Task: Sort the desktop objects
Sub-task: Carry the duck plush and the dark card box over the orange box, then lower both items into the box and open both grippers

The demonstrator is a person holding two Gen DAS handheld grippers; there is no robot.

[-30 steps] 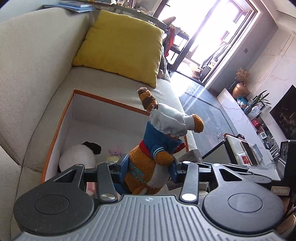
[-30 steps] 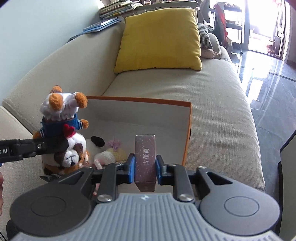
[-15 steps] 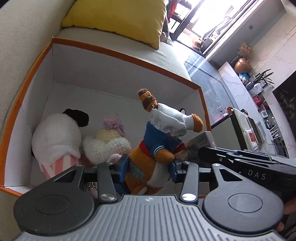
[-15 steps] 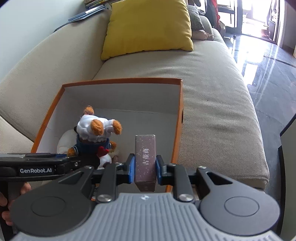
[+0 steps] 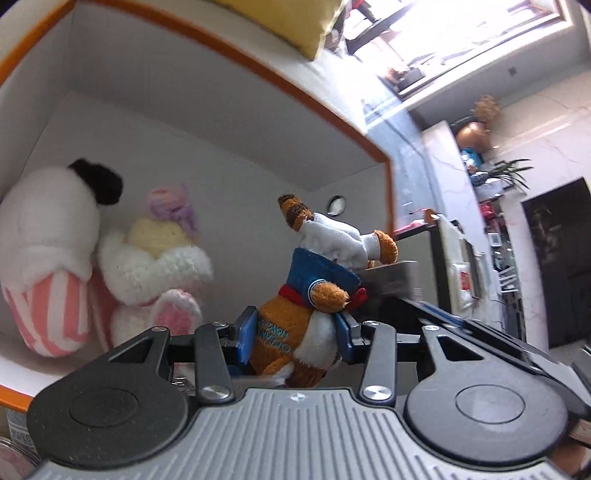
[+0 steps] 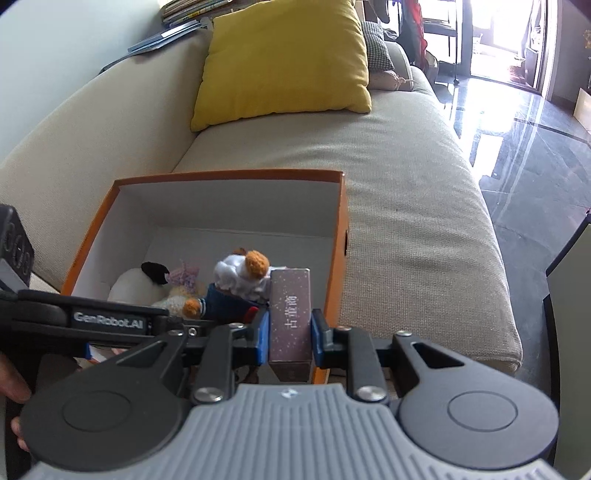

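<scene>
My left gripper (image 5: 295, 338) is shut on a brown plush dog (image 5: 317, 288) in a blue jacket and white hat, held low inside the orange-rimmed white box (image 5: 229, 55). The same dog (image 6: 240, 280) shows in the right wrist view, down among the toys in the box (image 6: 340, 236). My right gripper (image 6: 287, 332) is shut on a tall mauve carton (image 6: 290, 310) with printed characters, upright over the box's near right corner, right beside the dog. A white plush with pink stripes (image 5: 48, 258) and a crocheted bunny (image 5: 155, 258) lie on the box floor at the left.
The box rests on a beige sofa (image 6: 406, 184) with a yellow cushion (image 6: 284, 59) behind it. Books (image 6: 184, 14) lie on the sofa back. A glossy dark floor (image 6: 535, 147) lies to the right. A hand (image 6: 14, 387) grips the left tool at the lower left.
The left gripper has come down with the plush dog from above the box rim to deep inside the box, close beside the carton. The right gripper has stayed almost still with the carton.
</scene>
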